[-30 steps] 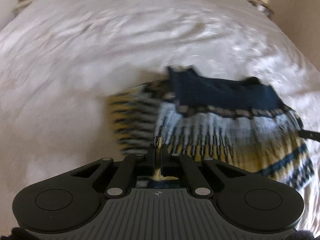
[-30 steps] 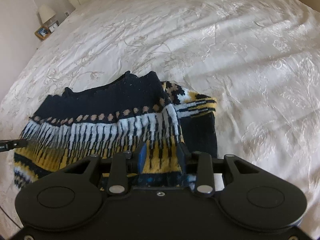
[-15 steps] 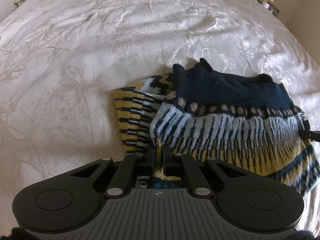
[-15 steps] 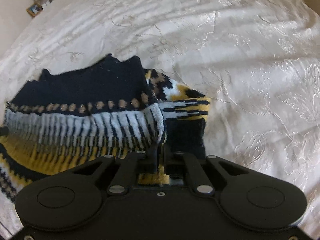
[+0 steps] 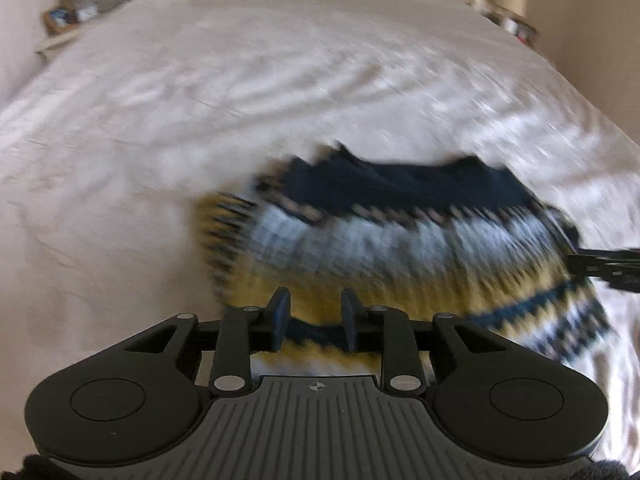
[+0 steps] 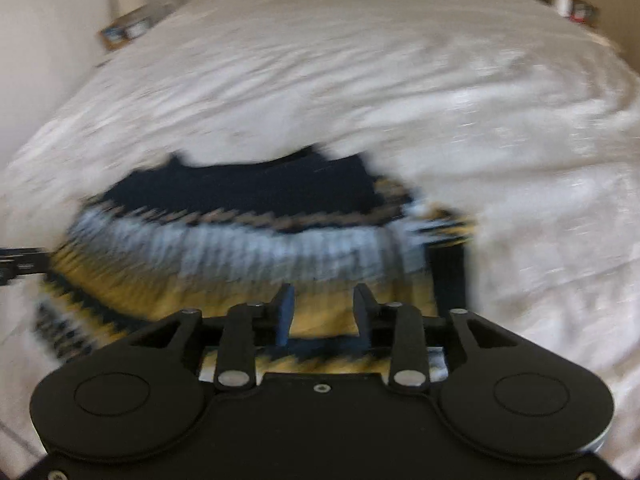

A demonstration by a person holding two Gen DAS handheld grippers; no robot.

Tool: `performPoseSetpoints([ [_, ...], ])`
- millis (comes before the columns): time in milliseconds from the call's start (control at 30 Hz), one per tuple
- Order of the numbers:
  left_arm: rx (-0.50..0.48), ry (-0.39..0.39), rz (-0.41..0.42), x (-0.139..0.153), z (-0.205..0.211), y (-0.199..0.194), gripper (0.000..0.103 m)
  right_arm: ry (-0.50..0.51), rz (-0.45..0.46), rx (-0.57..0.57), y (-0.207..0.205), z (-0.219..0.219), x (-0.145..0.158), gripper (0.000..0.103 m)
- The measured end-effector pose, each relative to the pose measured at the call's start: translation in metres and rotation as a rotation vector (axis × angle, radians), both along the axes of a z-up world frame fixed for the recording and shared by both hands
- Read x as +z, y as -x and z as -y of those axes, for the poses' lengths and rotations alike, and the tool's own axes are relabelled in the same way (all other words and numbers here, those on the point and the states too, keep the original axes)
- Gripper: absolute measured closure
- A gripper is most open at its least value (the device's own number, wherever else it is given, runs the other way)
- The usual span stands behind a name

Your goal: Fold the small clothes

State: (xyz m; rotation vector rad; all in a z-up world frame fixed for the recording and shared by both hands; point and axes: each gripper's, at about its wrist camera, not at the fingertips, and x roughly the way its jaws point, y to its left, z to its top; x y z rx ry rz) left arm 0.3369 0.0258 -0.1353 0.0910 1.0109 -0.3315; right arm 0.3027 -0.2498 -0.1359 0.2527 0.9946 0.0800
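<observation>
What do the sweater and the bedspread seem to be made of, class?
Sweater: likely knitted wool or acrylic yarn, matte; banded navy, white and yellow patterning and a soft slump suggest knit, though blur hides the stitches.
Bedspread: woven fabric with a slight sheen; it creases and catches light.

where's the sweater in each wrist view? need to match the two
Left wrist: sweater lies centre to right, just past the open left tongs, on the bedspread.
Right wrist: sweater lies centre to left, just past the open right tongs.
Shared landmark: its navy top band, far side in both views; in each view the other tongs' tip pokes in at the sweater's outer edge.
</observation>
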Motion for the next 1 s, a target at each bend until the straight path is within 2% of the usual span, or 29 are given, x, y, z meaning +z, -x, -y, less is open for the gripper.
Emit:
performPoseSetpoints([
  [100, -0.065, -0.021, -0.04, -0.017, 0.011, 0.008, 0.075, -0.048, -0.023, 0.091, 0.006, -0.03, -0.005, 0.048],
  [200, -0.047, -0.07, -0.084, -0.037, 0.0, 0.009, 0.075, -0.013, -0.078, 0.146, 0.011, -0.048, -0.019, 0.044],
  [300, -0.002, -0.108, -0.12, -0.053, -0.026, 0.008, 0.075, 0.038, -0.151, 0.093, 0.017, -0.038, -0.041, 0.044],
  [367, 0.011, -0.094, -0.139, -0.06, -0.044, 0.008, 0.075, 0.074, -0.183, 0.042, 0.024, -0.021, -0.05, 0.045],
  [467, 0.048, -0.124, -0.166, -0.056, -0.057, 0.006, 0.073, 0.062, -0.197, 0.0, 0.031, 0.002, -0.05, 0.045],
  [533, 0.084, -0.076, -0.156, -0.042, -0.061, 0.006, 0.073, 0.056, -0.187, -0.003, 0.031, 0.01, -0.044, 0.043],
  [567, 0.099, -0.053, -0.144, -0.033, -0.061, 0.006, 0.073, 0.047, -0.17, -0.012, 0.031, 0.013, -0.04, 0.038],
  [600, 0.106, -0.031, -0.125, -0.023, -0.057, 0.006, 0.073, 0.034, -0.149, -0.025, 0.03, 0.016, -0.035, 0.029],
  [667, 0.09, -0.005, -0.079, -0.004, -0.045, 0.004, 0.072, 0.001, -0.106, -0.059, 0.028, 0.024, -0.025, 0.019],
  [767, 0.028, 0.033, -0.033, 0.011, -0.009, -0.006, 0.065, -0.023, -0.075, -0.123, 0.022, 0.034, -0.017, 0.018],
  [867, -0.046, 0.068, -0.042, 0.01, 0.034, -0.02, 0.061, -0.047, -0.077, -0.185, 0.015, 0.049, -0.02, 0.015],
  [1000, -0.123, 0.02, -0.027, -0.004, 0.08, -0.037, 0.061, -0.072, -0.084, -0.224, 0.011, 0.065, -0.026, 0.012],
])
